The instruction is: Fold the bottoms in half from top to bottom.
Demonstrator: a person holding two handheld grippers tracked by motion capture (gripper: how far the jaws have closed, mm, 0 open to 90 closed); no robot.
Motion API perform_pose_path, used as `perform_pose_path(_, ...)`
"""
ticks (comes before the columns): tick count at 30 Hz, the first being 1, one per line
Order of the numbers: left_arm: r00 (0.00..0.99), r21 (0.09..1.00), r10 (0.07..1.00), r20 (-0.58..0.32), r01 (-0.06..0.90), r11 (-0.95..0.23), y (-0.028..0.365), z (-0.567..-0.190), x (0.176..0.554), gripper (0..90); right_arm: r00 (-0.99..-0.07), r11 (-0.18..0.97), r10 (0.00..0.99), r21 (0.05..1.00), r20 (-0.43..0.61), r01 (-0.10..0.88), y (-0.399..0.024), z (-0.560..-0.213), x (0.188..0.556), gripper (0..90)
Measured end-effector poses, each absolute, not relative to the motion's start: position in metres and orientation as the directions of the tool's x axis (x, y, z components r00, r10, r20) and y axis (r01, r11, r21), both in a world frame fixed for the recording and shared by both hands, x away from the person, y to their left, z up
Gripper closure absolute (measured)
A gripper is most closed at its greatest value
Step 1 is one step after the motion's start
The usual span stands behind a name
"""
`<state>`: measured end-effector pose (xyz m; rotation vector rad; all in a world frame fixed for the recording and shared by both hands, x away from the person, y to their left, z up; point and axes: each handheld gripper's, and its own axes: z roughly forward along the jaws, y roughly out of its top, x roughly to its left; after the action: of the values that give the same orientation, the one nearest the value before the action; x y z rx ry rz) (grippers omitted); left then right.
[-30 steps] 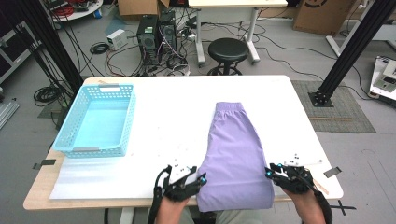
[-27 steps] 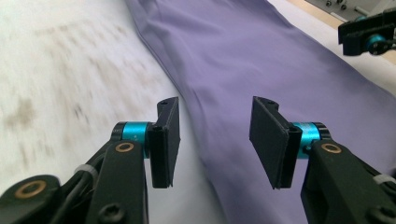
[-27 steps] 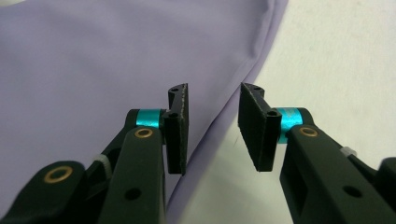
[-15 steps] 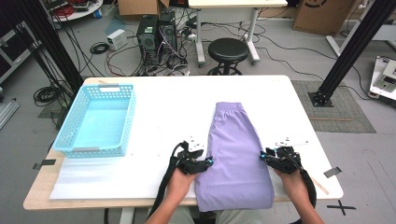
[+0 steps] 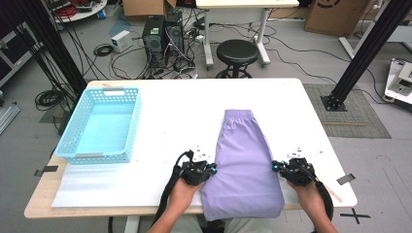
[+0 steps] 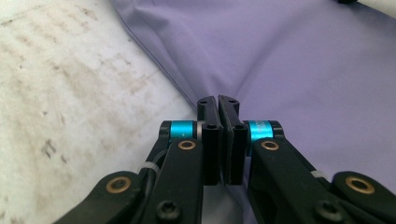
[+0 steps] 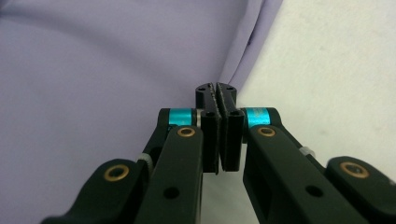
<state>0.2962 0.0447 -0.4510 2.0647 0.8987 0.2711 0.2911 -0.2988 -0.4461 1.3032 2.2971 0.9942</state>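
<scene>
Near the table's front edge lies your folded lilac fabric garment (image 5: 243, 162), hem overhanging. Your left gripper (image 6: 218, 103) and right gripper (image 7: 215, 91) have just closed, each pinching a side edge. Such thin bites may slip, or catch one layer only, if you lift unevenly.

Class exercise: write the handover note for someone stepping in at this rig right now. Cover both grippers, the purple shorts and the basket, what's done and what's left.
Left gripper: just closed, shut on the purple shorts' left edge.
Right gripper: just closed, shut on their right edge.
Shorts: flat on the white table, waistband far, hem over the near edge.
Blue basket: empty, at the left.
Done: both edges gripped.
Left: probably fold, perhaps then into the basket.
</scene>
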Motion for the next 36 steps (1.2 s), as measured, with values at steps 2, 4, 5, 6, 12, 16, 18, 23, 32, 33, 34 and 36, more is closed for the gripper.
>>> perform_pose_path(2,0.723,0.775,0.680,-0.124,0.499,-0.389,0.047,-0.451,0.290,87.7,-0.539,0.345,0.840,0.704,0.065,0.621,-0.298,-0.446,0.285,89.3)
perform_pose_path(4,0.728,0.773,0.674,-0.126,0.498,-0.393,0.049,-0.451,0.283,87.7,-0.548,0.352,0.834,0.702,0.064,0.619,-0.298,-0.446,0.279,89.3)
perform_pose_path(5,0.731,0.774,0.672,-0.123,0.494,-0.396,0.050,-0.450,0.279,87.7,-0.553,0.357,0.831,0.702,0.063,0.617,-0.298,-0.446,0.275,89.3)
perform_pose_path(6,0.734,0.775,0.668,-0.120,0.490,-0.399,0.050,-0.450,0.274,87.7,-0.558,0.361,0.828,0.701,0.063,0.615,-0.297,-0.446,0.272,89.3)
perform_pose_path(12,0.712,0.800,0.689,-0.131,0.487,-0.351,0.053,-0.444,0.268,73.0,-0.567,0.366,0.822,0.708,0.058,0.604,-0.296,-0.443,0.261,78.1)
perform_pose_path(16,0.667,0.804,0.725,-0.171,0.520,-0.289,0.056,-0.440,0.292,56.8,-0.533,0.326,0.843,0.729,0.063,0.602,-0.293,-0.439,0.276,64.1)
perform_pose_path(18,0.649,0.798,0.735,-0.196,0.541,-0.264,0.055,-0.439,0.307,53.9,-0.527,0.322,0.848,0.729,0.063,0.604,-0.288,-0.440,0.288,62.4)
perform_pose_path(23,0.654,0.763,0.722,-0.228,0.581,-0.284,0.040,-0.445,0.331,54.5,-0.493,0.296,0.865,0.703,0.089,0.646,-0.284,-0.447,0.317,70.4)
perform_pose_path(32,0.686,0.761,0.715,-0.133,0.533,-0.370,0.028,-0.449,0.319,87.1,-0.543,0.334,0.834,0.694,0.098,0.638,-0.289,-0.445,0.310,78.4)
perform_pose_path(33,0.685,0.768,0.717,-0.126,0.525,-0.367,0.029,-0.449,0.321,83.8,-0.541,0.333,0.836,0.693,0.098,0.640,-0.290,-0.444,0.311,73.0)
perform_pose_path(34,0.683,0.776,0.719,-0.124,0.519,-0.359,0.030,-0.449,0.324,75.8,-0.540,0.325,0.835,0.699,0.104,0.637,-0.291,-0.443,0.313,67.4)
perform_pose_path(36,0.681,0.774,0.717,-0.150,0.532,-0.344,0.030,-0.447,0.336,57.5,-0.529,0.300,0.841,0.715,0.116,0.632,-0.294,-0.439,0.321,53.8)
